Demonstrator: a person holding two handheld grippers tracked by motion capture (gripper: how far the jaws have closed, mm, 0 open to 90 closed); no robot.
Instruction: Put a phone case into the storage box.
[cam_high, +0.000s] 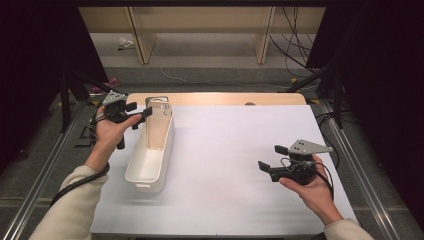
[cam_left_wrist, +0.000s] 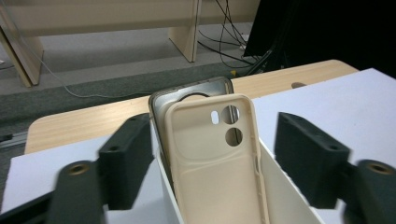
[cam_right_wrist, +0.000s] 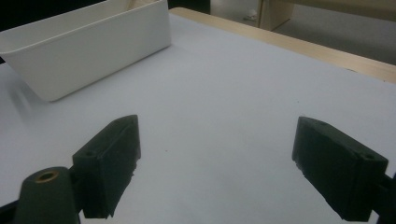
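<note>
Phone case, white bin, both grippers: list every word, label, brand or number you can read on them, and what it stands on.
None can be read.
Phone case: plain beige inside, no print.
Phone behind it: bare rim, no marking.
Bin: blank white wall.
Left gripper and right gripper: black, unmarked.
Table: blank white sheet.

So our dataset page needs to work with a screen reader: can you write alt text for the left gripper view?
A beige phone case stands upright in a white bin, leaning on a phone behind it. The left gripper has its two black jaws open on either side, not touching the case. Behind lie a white-covered table, grey floor and cables.
</note>
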